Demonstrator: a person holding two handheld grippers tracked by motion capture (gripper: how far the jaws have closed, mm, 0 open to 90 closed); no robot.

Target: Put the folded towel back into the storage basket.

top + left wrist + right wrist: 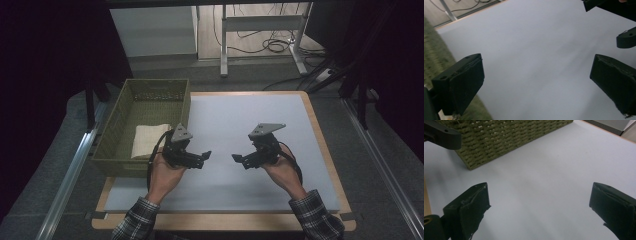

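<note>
A pale grey surface (260, 120) with a wooden edge stands in a dim room, with cables and a desk frame on the floor behind it. On its left side sits an olive woven basket (116, 145), its long axis running away from the person. Inside lies a folded cream cloth (148, 140), lengthwise along the basket, its near right corner hidden behind the left tool (202, 157). That tool hovers just beside the basket's right wall, pointing right towards the middle of the surface; in the left gripper view its jaws stand wide apart with nothing between them. The right tool (239, 159) points left, facing the other, the two tips near but apart. In the right gripper view its jaws are also spread wide and empty, with the basket's wall (506, 137) ahead. The basket's weave is blurred in the left gripper view.
</note>
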